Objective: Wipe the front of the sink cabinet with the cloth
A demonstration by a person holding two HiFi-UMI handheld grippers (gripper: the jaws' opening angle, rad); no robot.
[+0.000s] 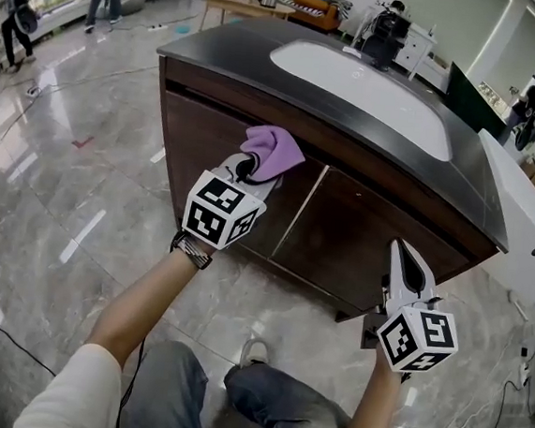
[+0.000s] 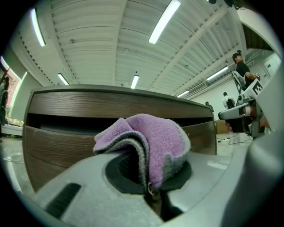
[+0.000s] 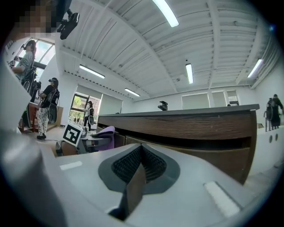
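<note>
Clamps the purple cloth (image 2: 155, 137) in the left gripper (image 2: 148, 181), bunched forward to meet the cabinet front (image 1: 351, 230). Holds the right gripper (image 3: 141, 159) closed, empty, low and aside, probably for clearance.

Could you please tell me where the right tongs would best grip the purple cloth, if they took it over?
The folded bulge of the cloth jutting past the left tongs, which are shut on its near end. Come from the right, along the cabinet front; that side looks free and thick.
</note>
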